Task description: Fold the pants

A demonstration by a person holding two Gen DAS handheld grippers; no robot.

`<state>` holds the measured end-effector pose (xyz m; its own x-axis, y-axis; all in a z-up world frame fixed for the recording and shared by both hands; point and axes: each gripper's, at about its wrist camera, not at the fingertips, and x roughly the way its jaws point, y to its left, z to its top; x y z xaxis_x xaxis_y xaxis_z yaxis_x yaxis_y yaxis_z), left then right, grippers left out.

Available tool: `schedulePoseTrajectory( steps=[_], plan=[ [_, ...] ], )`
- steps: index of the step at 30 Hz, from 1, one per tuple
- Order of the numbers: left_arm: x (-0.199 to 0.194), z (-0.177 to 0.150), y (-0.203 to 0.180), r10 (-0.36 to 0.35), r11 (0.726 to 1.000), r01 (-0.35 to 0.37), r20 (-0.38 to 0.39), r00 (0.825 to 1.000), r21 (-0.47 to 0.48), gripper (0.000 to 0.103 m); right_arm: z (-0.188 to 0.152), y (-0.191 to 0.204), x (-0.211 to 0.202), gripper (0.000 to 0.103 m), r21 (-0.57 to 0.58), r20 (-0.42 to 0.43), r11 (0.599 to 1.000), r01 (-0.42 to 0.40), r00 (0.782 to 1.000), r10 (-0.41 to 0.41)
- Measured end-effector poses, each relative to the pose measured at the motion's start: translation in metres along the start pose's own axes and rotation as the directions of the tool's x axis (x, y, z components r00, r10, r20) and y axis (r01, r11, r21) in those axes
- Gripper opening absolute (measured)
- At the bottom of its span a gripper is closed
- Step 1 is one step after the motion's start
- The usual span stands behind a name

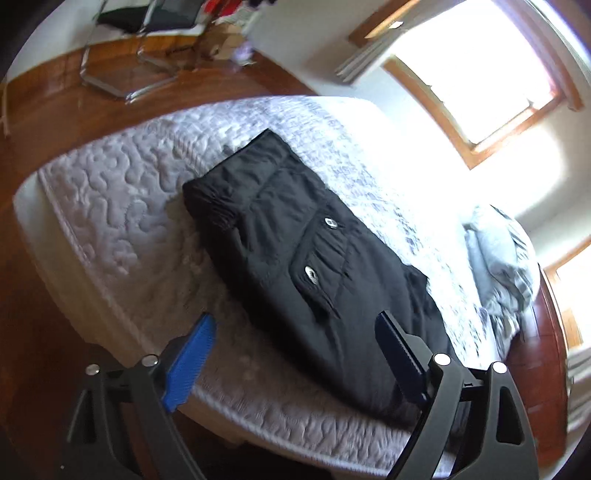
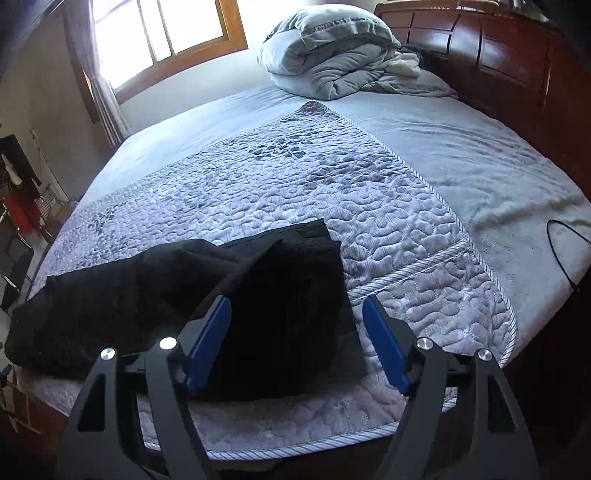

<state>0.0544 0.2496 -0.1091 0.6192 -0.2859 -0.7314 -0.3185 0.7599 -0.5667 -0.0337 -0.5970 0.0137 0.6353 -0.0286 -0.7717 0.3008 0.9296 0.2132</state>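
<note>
Left wrist view: a quilted grey bedspread [image 1: 110, 192] covers the bed, which stands on a glossy wooden floor [image 1: 66, 107]. A bright window [image 1: 476, 70] with a wooden frame fills the upper right, and a bundled grey duvet [image 1: 498, 266] lies at the far end of the bed. A metal-framed chair [image 1: 125, 70] stands on the floor beyond the mattress corner. The black pants [image 1: 295, 258] lie folded lengthwise on the bedspread, two metal buttons showing on the upper face. The left gripper [image 1: 295, 328] hangs above the near edge of the bed, tilted, its jaws spread wide with nothing between them; the blue pad [image 1: 192, 358] sits over the mattress edge, and the other finger overlaps the near end of the pants.

Right wrist view: the same bedspread [image 2: 369, 206] lies over a plain pale blue sheet [image 2: 480, 147], with the duvet [image 2: 328, 51] piled by a dark wooden headboard [image 2: 480, 48] and a window [image 2: 166, 29] at upper left. A thin black cable [image 2: 557, 251] loops on the sheet at the right. The pants [image 2: 166, 295] lie near the foot of the bed, one layer doubled over on top. The right gripper [image 2: 295, 332] is level and low over them, jaws apart and holding nothing; its left pad [image 2: 207, 343] overlaps the dark cloth, though contact cannot be judged, and the right pad [image 2: 384, 343] is over the bedspread.
</note>
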Motion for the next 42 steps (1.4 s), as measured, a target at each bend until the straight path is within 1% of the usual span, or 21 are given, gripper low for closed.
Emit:
schedulePoseTrajectory(
  steps=[2,4,5,8,12,15,17,20,23,25,26,27,29,31,32,33,36,37,38,40,42],
  plan=[
    [0.020,0.006,0.005,0.007,0.998,-0.010,-0.039,0.999,-0.065,0.085,-0.002,0.005,-0.003,0.074,-0.005,0.002,1.000,-0.010,1.000,0.010],
    [0.037,0.011,0.011,-0.027,0.992,0.020,-0.056,0.998,-0.125,0.057,-0.006,0.011,-0.005,0.074,-0.015,-0.006,1.000,-0.016,1.000,0.015],
    [0.041,0.014,0.009,-0.034,0.992,0.028,-0.054,0.998,-0.122,0.036,-0.007,0.013,-0.005,0.074,-0.017,-0.010,1.000,-0.018,1.000,0.018],
    [0.041,0.018,-0.007,0.016,0.998,-0.017,-0.020,1.000,-0.063,0.018,-0.012,0.017,-0.006,0.074,-0.014,-0.022,1.000,-0.028,0.999,0.027],
    [0.026,0.024,-0.026,0.026,0.999,-0.028,0.047,0.999,0.036,0.011,-0.012,0.027,-0.006,0.074,0.003,-0.029,0.998,-0.068,0.997,0.068],
    [0.041,0.023,-0.014,0.097,0.995,-0.097,0.000,0.995,0.038,0.011,-0.011,0.034,-0.002,0.074,0.050,-0.054,0.993,-0.106,0.993,0.109],
    [0.057,0.017,-0.004,0.154,0.987,-0.152,-0.038,0.987,0.061,0.012,-0.011,0.036,0.002,0.074,0.094,-0.085,0.989,-0.117,0.988,0.125],
    [0.060,0.008,0.004,0.133,0.990,-0.132,-0.026,0.991,0.042,0.014,-0.014,0.031,0.008,0.072,0.181,-0.152,0.978,-0.106,0.979,0.134],
    [0.051,0.002,0.002,0.145,0.988,-0.144,-0.014,0.989,0.047,0.023,-0.016,0.021,0.010,0.072,0.357,-0.154,0.907,-0.222,0.944,0.292],
    [0.039,-0.002,-0.001,0.174,0.984,-0.173,-0.001,0.985,0.045,0.036,-0.015,0.023,0.015,0.072,0.431,-0.167,0.866,-0.255,0.920,0.354],
    [0.036,-0.004,-0.001,0.178,0.983,-0.179,0.006,0.984,0.041,0.047,-0.014,0.025,0.019,0.072,0.445,-0.178,0.860,-0.250,0.916,0.359],
    [0.027,-0.009,-0.003,0.181,0.983,-0.182,0.022,0.983,0.032,0.056,-0.013,0.028,0.023,0.072,0.448,-0.192,0.865,-0.227,0.921,0.340],
    [0.012,-0.015,-0.007,0.179,0.983,-0.181,0.066,0.982,0.020,0.062,-0.009,0.031,0.035,0.072,0.456,-0.223,0.876,-0.158,0.932,0.284],
    [-0.005,-0.022,-0.017,0.184,0.981,-0.189,0.117,0.976,0.036,0.074,-0.006,0.030,0.049,0.072,0.482,-0.240,0.866,-0.131,0.931,0.274],
    [-0.012,-0.030,-0.026,0.185,0.980,-0.193,0.139,0.973,0.049,0.085,-0.005,0.029,0.057,0.072,0.500,-0.250,0.858,-0.117,0.929,0.272],
    [-0.015,-0.034,-0.032,0.175,0.981,-0.185,0.148,0.973,0.060,0.089,-0.004,0.026,0.067,0.072,0.530,-0.262,0.842,-0.100,0.925,0.274],
    [-0.005,-0.044,-0.062,0.128,0.982,-0.140,0.098,0.987,0.127,0.095,0.000,0.018,0.091,0.049,0.599,-0.278,0.799,-0.051,0.923,0.267],
    [0.004,-0.047,-0.071,0.119,0.980,-0.128,0.068,0.991,0.151,0.095,0.003,0.015,0.097,0.036,0.605,-0.281,0.795,-0.039,0.924,0.259],
    [0.015,-0.055,-0.082,0.104,0.977,-0.108,0.033,0.994,0.182,0.095,0.007,0.015,0.102,0.018,0.603,-0.283,0.797,-0.032,0.926,0.251],
    [0.028,-0.065,-0.091,0.099,0.973,-0.094,-0.012,0.995,0.212,0.095,0.019,0.018,0.104,0.008,0.577,-0.267,0.816,-0.043,0.934,0.238],
    [0.048,-0.073,-0.098,0.104,0.971,-0.087,-0.065,0.992,0.225,0.095,0.039,0.031,0.092,0.005,0.512,-0.196,0.849,-0.128,0.945,0.261]
  ],
)
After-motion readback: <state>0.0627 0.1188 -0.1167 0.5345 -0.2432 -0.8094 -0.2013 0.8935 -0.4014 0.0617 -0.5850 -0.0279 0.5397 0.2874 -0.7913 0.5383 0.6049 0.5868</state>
